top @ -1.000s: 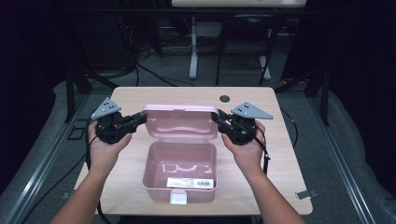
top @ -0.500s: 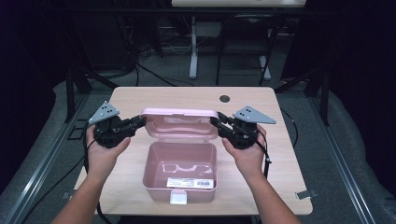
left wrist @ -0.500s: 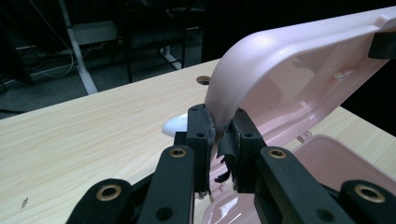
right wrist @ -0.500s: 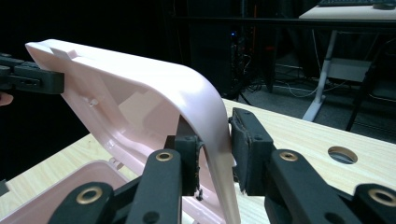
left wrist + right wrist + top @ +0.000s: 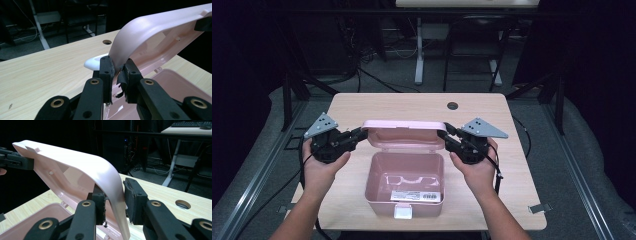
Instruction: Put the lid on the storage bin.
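A pink plastic box (image 5: 373, 186) stands open at the table's front middle, a barcode label (image 5: 417, 196) on its floor and a white latch (image 5: 403, 213) on its front wall. Its hinged lid (image 5: 404, 134) stands raised behind it, held by both ends. My left gripper (image 5: 361, 133) is shut on the lid's left corner; in the left gripper view the gripper (image 5: 119, 73) pinches the lid's (image 5: 155, 32) rim. My right gripper (image 5: 444, 134) is shut on the right corner, and in the right gripper view the gripper (image 5: 113, 198) clamps the lid's (image 5: 75, 162) curved wall. The box's (image 5: 32, 220) hollow lies below.
The light wooden table (image 5: 412, 107) has a round cable hole (image 5: 453, 106) at the back. A white rounded piece (image 5: 96, 62) sits on the table behind the lid's left corner. Cables, a desk leg (image 5: 418, 50) and dark frames stand beyond the far edge.
Both grippers have lifted and swung the lid up from leaning back to a more upright stand. The box body has stayed in place.
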### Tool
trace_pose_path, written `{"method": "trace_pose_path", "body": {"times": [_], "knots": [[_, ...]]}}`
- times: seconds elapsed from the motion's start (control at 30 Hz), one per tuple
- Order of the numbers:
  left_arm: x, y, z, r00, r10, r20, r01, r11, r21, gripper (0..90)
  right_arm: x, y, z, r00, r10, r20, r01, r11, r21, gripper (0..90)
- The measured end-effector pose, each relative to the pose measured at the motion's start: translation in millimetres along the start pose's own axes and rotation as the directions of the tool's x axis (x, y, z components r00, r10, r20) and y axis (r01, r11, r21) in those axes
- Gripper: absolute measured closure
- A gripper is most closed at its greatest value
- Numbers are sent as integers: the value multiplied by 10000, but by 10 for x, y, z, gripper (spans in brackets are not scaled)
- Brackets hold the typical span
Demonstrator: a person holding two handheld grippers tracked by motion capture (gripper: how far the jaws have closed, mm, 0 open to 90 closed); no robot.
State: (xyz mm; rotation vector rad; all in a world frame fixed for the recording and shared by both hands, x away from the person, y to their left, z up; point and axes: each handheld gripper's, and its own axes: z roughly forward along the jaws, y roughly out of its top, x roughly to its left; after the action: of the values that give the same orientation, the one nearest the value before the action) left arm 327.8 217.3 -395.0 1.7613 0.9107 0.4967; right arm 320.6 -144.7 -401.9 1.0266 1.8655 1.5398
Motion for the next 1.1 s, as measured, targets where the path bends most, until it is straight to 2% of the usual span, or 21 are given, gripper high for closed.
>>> {"method": "trace_pose_path", "body": {"times": [0.17, 0.4, 0.7, 0.87, 1.1], "knots": [[-15, -19, -29, 10000, 37, 60, -37, 10000, 62, 797, 12, -28, -22, 9998, 124, -131, -124, 9999, -53, 693], [-36, -55, -70, 9998, 90, 178, -91, 9999, 73, 795, 22, -62, -54, 9997, 47, -226, -49, 9999, -103, 676], [-60, -101, -122, 9993, -31, 361, 26, 9999, 120, 797, 32, -98, -97, 9989, 109, -458, -113, 9999, -75, 642], [-83, -124, -158, 9992, 95, 383, -105, 9996, 251, 795, 52, -130, -131, 9989, 42, -470, -45, 10000, -69, 629], [-102, -175, -199, 9987, 88, 493, -94, 9999, 124, 766, 85, -183, -172, 9984, 8, -564, -14, 9999, -105, 606]]}}
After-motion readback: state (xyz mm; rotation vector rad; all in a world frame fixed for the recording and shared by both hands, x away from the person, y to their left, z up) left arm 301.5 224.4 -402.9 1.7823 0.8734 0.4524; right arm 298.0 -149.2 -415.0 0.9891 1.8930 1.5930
